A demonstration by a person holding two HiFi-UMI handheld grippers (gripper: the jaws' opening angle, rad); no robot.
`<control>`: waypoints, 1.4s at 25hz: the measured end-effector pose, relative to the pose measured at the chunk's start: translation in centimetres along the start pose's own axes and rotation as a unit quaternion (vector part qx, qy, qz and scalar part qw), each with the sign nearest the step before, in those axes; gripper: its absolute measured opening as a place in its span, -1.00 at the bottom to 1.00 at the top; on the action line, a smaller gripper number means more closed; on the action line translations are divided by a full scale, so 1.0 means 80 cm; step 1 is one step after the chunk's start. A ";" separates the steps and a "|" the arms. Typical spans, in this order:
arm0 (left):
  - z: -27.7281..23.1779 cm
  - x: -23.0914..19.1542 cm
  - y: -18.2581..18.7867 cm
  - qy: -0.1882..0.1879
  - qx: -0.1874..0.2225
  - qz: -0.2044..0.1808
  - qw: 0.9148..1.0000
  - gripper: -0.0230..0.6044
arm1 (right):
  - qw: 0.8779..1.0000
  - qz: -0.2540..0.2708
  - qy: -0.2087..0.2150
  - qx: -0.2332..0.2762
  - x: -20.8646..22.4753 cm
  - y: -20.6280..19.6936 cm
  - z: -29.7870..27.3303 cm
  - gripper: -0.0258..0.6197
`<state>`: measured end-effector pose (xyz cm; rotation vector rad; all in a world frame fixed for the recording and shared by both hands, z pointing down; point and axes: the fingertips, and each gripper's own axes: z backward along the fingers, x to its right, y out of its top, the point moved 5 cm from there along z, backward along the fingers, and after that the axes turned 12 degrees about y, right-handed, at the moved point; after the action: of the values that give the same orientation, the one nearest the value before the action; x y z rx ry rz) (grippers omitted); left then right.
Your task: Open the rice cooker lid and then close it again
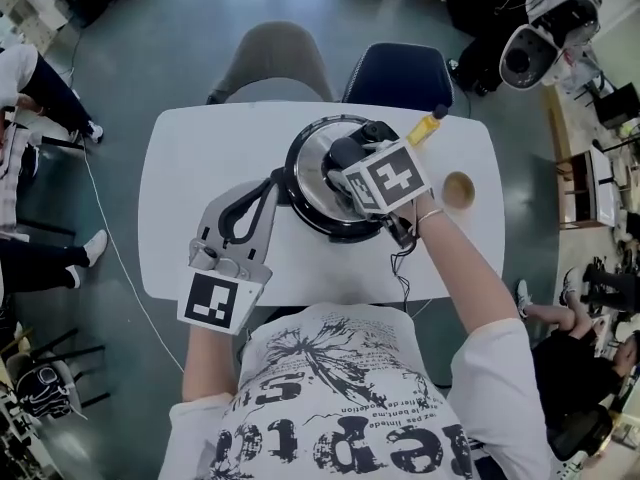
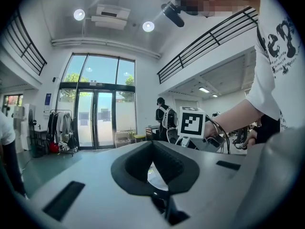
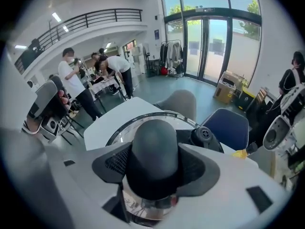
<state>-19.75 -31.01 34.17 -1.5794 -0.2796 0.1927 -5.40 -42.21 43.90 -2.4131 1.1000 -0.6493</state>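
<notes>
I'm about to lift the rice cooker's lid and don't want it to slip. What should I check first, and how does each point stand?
1. Right gripper centred on the dark rounded knob: ok, a pad on each side.
2. Grip firm: ok, the pads look pressed against the knob.
3. Shiny round lid seated flat on the black rice cooker: ok.
4. Left gripper steadying the cooker: cannot tell; its jaws are together and empty, beside the cooker's left wall.
5. Room to lift: ok; the yellow bottle and tan round cup stand apart from the cooker on the white table.
</notes>
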 end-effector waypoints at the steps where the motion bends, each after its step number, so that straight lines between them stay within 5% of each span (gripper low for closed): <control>1: 0.001 -0.003 0.000 -0.004 0.001 -0.001 1.000 -0.89 | 1.000 -0.004 0.000 -0.005 -0.001 0.001 -0.001 0.03; 18: 0.009 -0.022 0.012 -0.031 0.011 -0.010 0.999 -0.89 | 0.998 -0.054 -0.013 0.013 -0.001 0.007 0.010 -0.02; 25: 0.032 -0.029 0.020 -0.034 0.025 -0.007 0.999 -0.89 | 0.998 -0.033 -0.040 0.022 -0.029 0.010 0.040 -0.02; 35: 0.086 -0.001 0.005 -0.066 0.022 0.006 0.998 -0.89 | 0.996 -0.040 -0.059 0.053 -0.099 -0.062 0.088 -0.02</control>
<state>-21.86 -24.43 33.59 -1.5267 -0.3664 0.3105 -3.11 -31.87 38.99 -2.3818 0.9030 -0.5663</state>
